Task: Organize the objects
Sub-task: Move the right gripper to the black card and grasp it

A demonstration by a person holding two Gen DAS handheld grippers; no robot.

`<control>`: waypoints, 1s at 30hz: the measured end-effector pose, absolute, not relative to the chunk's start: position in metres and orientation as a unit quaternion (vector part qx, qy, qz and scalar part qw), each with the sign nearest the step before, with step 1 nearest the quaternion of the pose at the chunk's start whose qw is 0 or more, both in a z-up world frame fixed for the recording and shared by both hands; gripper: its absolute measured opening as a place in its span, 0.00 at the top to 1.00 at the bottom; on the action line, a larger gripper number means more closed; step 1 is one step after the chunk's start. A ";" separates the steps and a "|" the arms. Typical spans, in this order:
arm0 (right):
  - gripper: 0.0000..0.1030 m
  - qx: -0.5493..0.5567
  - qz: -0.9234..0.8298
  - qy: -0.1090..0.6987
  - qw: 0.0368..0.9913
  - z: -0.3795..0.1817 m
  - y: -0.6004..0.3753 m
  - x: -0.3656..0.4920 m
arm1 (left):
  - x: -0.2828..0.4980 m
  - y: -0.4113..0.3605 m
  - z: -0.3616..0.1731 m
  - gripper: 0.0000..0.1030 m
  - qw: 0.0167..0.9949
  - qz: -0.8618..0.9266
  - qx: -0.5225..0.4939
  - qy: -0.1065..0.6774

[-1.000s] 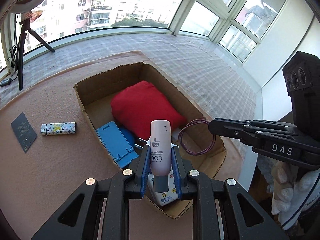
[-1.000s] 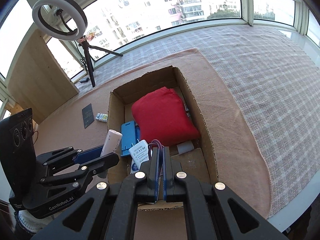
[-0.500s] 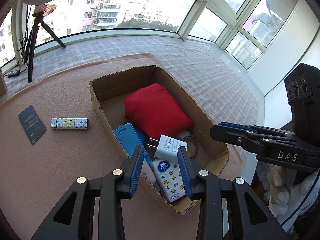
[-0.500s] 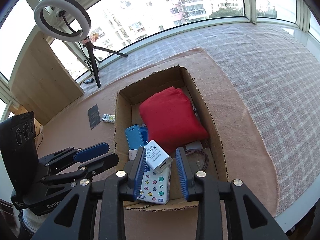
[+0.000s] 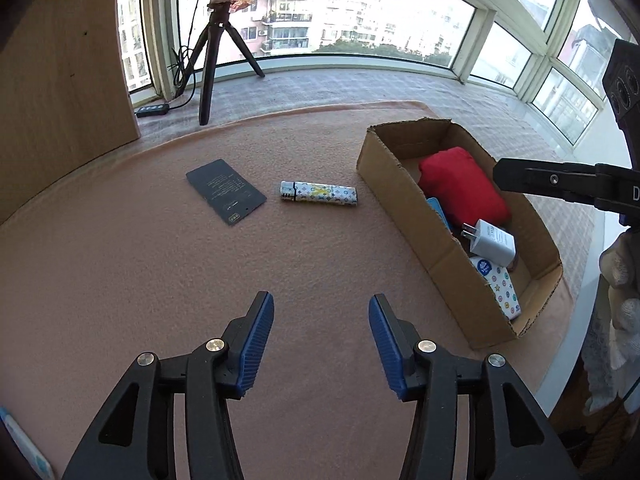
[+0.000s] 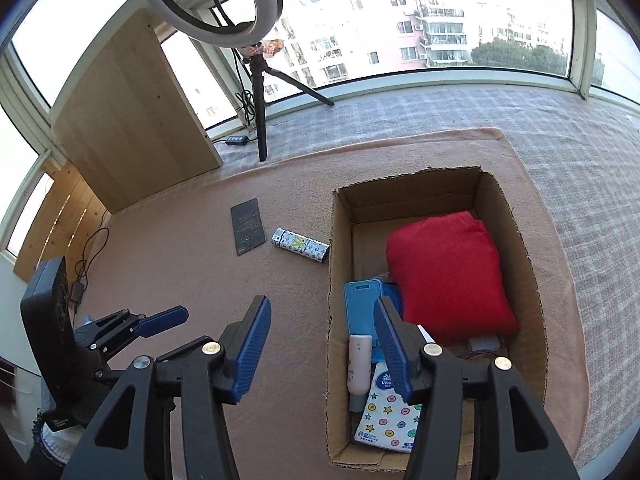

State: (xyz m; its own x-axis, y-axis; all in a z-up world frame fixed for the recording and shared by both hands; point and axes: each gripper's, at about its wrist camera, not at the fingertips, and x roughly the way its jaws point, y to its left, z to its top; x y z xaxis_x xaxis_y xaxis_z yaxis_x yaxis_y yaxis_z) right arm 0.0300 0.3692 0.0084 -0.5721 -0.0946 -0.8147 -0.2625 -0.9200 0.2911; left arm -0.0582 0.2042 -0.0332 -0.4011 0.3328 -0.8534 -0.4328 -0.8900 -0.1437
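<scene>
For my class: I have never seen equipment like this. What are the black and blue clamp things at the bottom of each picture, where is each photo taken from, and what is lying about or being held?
There is no robot here. A person holds a hand-operated gripper in each hand, and each carries a wide-angle camera looking forward along its two fingers. One picture comes from the left gripper, the other from the right gripper. Each view also shows the other gripper off to one side.

Both grippers are open and hold nothing.

On the pink mat lie a dark card and a patterned lighter, still outside the cardboard box. Inside the box are a red cushion, a blue case, a small white bottle, a star-printed tissue pack and a white charger plug.

A ring light on a tripod stands by the window.
</scene>
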 end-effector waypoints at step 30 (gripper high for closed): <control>0.44 -0.559 0.821 0.111 0.028 -0.106 0.299 -0.195 | 0.014 -0.029 -0.070 0.32 0.006 0.858 -0.505 -0.090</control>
